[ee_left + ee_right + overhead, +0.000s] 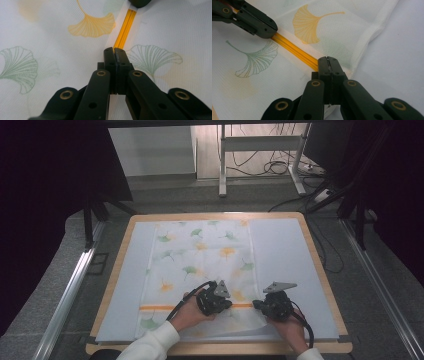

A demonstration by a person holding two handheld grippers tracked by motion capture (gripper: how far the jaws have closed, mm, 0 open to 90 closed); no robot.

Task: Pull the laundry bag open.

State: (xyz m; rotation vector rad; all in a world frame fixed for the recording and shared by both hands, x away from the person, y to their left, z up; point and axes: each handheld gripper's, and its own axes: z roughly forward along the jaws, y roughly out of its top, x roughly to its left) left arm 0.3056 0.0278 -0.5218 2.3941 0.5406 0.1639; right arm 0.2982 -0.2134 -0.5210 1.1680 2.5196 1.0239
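Since both tools stood on the cloth at once: the main risk was that one would drag it while the other only slid over it; the fabric would then bunch or twist instead of staying flat

Left gripper: its jaws were pressed fully together, with nothing visibly held between them; the tips rested at the orange stripe of the cloth

Right gripper: its jaws were also fully together; the tips sat on the same stripe, near the right edge of the cloth; whether a fold of fabric was pinched there I could not tell

Second risk: as the right tips were so near the hem, a pull from there could lift only the edge and turn it over; the thin weave looked easy to wrinkle

Third risk: the blue-grey mat under the cloth looked smooth, so the whole cloth might shift toward the person

Place of the cloth: it lay flat along the middle of the mat, on the wooden table; the near end was under the two grippers

Look of the cloth: white, thin, with a fine mesh texture; printed with green and yellow ginkgo leaves; one narrow orange stripe ran across it near the person; the near right corner was slightly raised
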